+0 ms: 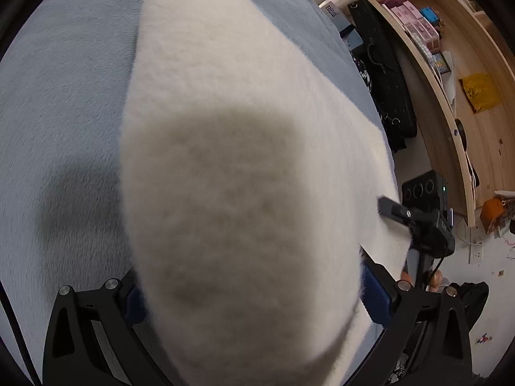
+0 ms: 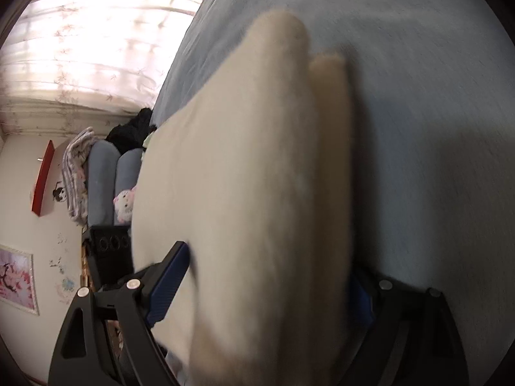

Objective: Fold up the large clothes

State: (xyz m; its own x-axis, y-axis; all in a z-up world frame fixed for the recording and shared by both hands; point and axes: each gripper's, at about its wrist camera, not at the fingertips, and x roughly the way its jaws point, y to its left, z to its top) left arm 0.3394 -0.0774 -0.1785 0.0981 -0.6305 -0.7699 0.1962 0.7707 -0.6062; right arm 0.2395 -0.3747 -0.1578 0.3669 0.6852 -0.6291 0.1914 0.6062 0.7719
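Blue-grey plush bedspread [image 1: 64, 103] fills foreground. Light wood shelving [image 1: 463, 74] holds boxes, white floor beneath. Bright curtained window [image 2: 106, 32], red wall shelf [image 2: 43, 183], blossom picture [image 2: 14, 280], pillows [image 2: 106, 186].

The right tool [image 2: 260, 292] grips a thick cream fleece garment [image 2: 244, 199] over the blue bedspread [image 2: 434, 128].

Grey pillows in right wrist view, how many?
2, upright side by side at the bed's head: one pillow beside the folded striped quilt, the other next to the cream garment. More may hide behind it.
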